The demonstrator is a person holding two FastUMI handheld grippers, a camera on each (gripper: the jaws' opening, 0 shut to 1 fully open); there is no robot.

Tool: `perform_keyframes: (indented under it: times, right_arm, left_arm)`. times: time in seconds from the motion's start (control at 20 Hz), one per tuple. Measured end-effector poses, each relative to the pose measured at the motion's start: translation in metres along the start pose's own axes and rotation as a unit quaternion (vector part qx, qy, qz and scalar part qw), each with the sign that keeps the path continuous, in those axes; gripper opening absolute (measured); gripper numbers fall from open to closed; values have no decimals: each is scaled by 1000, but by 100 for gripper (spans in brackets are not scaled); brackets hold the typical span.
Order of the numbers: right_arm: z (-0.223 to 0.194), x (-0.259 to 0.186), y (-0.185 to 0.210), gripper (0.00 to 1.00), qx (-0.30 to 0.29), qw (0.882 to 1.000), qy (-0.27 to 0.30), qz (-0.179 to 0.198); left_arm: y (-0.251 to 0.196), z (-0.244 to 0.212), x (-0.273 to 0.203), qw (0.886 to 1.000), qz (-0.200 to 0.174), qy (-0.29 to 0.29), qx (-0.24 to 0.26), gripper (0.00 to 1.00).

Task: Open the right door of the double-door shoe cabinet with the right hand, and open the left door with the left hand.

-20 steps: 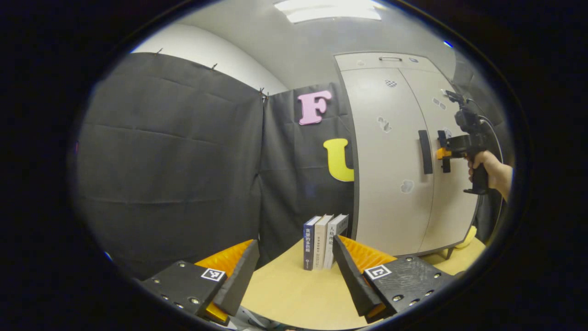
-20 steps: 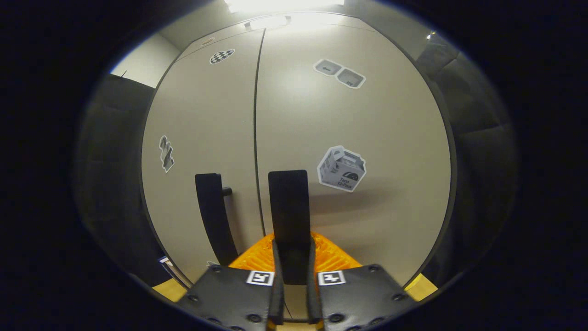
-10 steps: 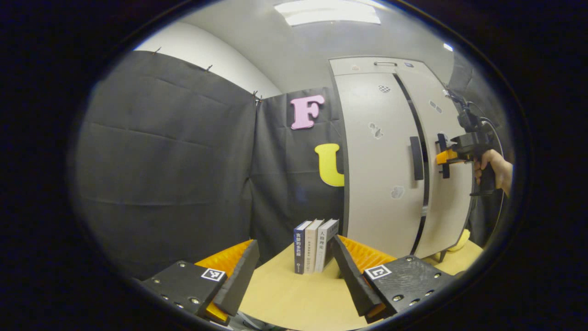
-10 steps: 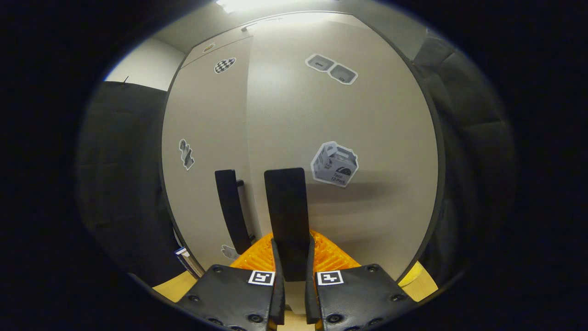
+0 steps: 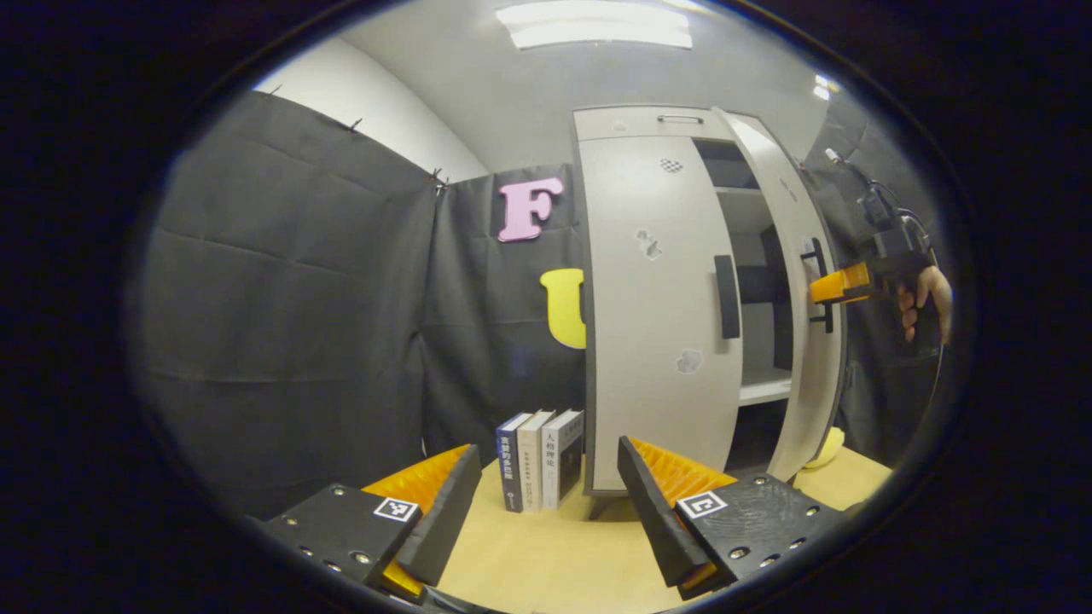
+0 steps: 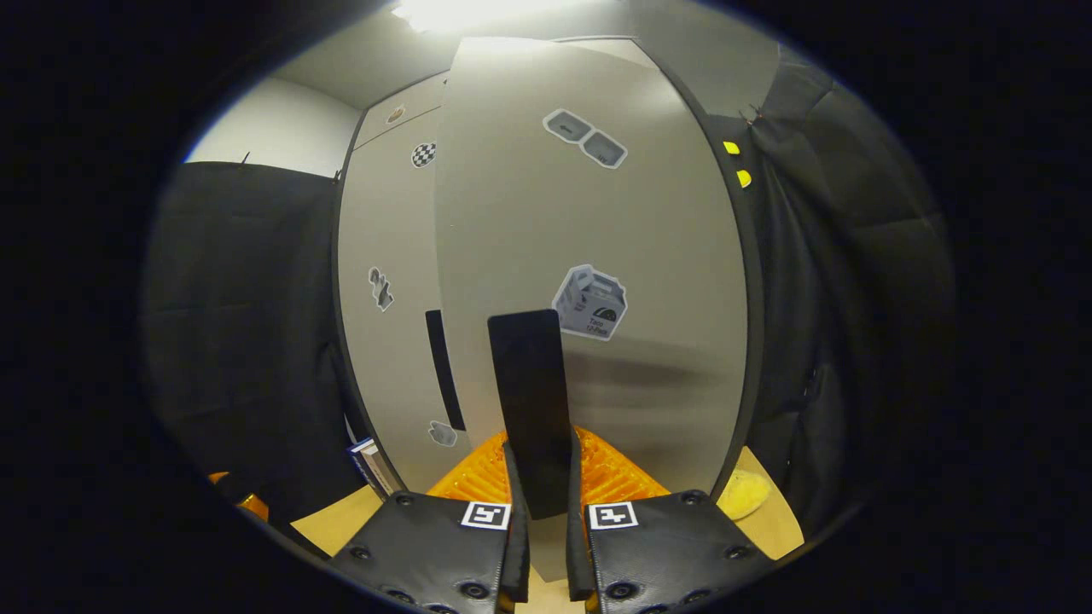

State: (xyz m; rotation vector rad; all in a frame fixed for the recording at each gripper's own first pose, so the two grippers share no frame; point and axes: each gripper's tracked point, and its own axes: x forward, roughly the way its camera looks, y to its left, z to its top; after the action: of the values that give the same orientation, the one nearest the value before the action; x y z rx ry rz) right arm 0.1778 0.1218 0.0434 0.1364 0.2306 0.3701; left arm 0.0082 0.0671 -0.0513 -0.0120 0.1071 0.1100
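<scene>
- Right gripper clamped on the black handle of the right door, both fingers pressed against its sides; grip low on the bar, likely so the pull swings the door about its hinge.
- Same gripper seen from the left gripper view out at the far right, held by a hand, orange fingers reaching in to the handle on the door's outer face.
- Right door standing partly open, angled out from the cabinet; probably more swing left before fully open.
- Left gripper spread wide and holding nothing, low over the tan tabletop, well apart from the cabinet; seemingly waiting its turn.
- Left door shut flush against the cabinet front, its black handle untouched near the inner edge; second half of the task not yet begun.
- Cabinet interior showing through the gap: a dark upper compartment, a pale shelf lower down, dark space beneath; nothing plainly stored inside, though much is hidden by the doors.
- Stickers scattered on both door faces, among them a small box picture beside the gripped handle.
- Three books upright on the tabletop, just beside the cabinet's left side.
- Yellow object on the tabletop near the foot of the open door; too small to identify.
</scene>
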Motion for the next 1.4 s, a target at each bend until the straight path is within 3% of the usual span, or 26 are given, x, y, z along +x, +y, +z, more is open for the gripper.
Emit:
perform_keyframes:
  times: [0.45, 0.95, 1.25, 1.3, 1.4]
  right_arm:
    - [0, -60, -45, 19, -5, 1000, 0, -16]
    - [-5, -97, -112, 18, 5, 998, -3, -59]
    - [-2, -104, -172, 15, 4, 993, -21, -119]
    - [-1, -109, -177, 6, 10, 993, -22, -117]
    - [-2, -110, -169, 6, 48, 994, -24, -92]
  left_arm:
    - [-63, 3, 18, 998, -66, -2, 3, 96]
    - [-135, 8, 23, 992, -129, -4, 10, 94]
    - [-161, 8, 22, 990, -143, 4, 5, 96]
    - [-163, 9, 23, 990, -142, 4, 8, 96]
    - [-164, 10, 26, 990, -140, 3, 11, 96]
